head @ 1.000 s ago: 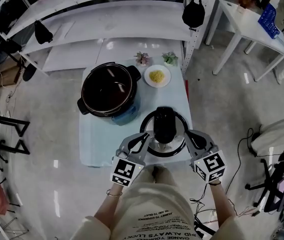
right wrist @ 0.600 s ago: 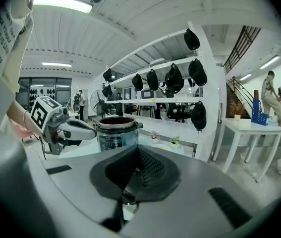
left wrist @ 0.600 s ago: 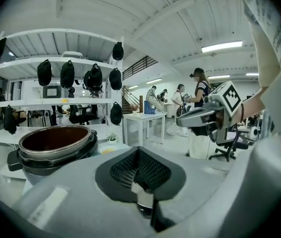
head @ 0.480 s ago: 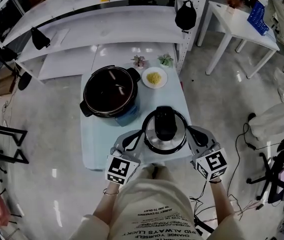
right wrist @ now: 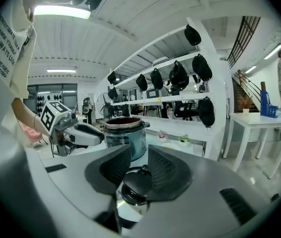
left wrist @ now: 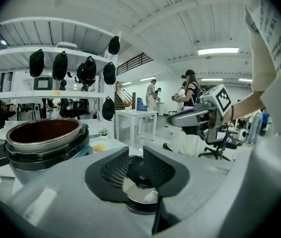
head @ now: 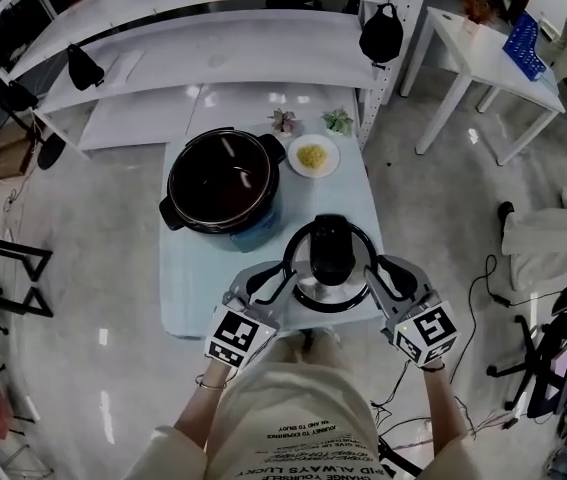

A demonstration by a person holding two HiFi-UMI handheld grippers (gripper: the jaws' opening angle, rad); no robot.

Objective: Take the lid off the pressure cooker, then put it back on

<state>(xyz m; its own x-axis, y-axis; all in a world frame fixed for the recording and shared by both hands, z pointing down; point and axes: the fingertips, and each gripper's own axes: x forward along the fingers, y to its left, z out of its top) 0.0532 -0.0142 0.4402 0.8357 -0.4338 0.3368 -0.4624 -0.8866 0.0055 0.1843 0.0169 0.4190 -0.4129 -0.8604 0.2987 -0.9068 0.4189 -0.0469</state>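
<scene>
Clenched a moment ago, the fingers of the left gripper (head: 283,280) and right gripper (head: 375,278) are opening, releasing the round steel, black-handled lid (head: 330,260). It sits between them on the pale tabletop (head: 188,288), short of the open dark cooker pot (head: 221,180) — removal done, refitting pending.

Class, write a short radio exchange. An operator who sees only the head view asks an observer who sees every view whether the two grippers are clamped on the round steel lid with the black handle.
Operator: From above, both grippers flank the round steel lid with the black handle at the near edge of the pale blue table. Is the left gripper clamped on it?
Observer: No. The left gripper view shows its jaws opening, with a gap between the pads and the lid's shiny rim in that gap.
Operator: And the right gripper?
Observer: It is opening too. The right gripper view shows the lid's black handle through the gap between its pads.
</scene>
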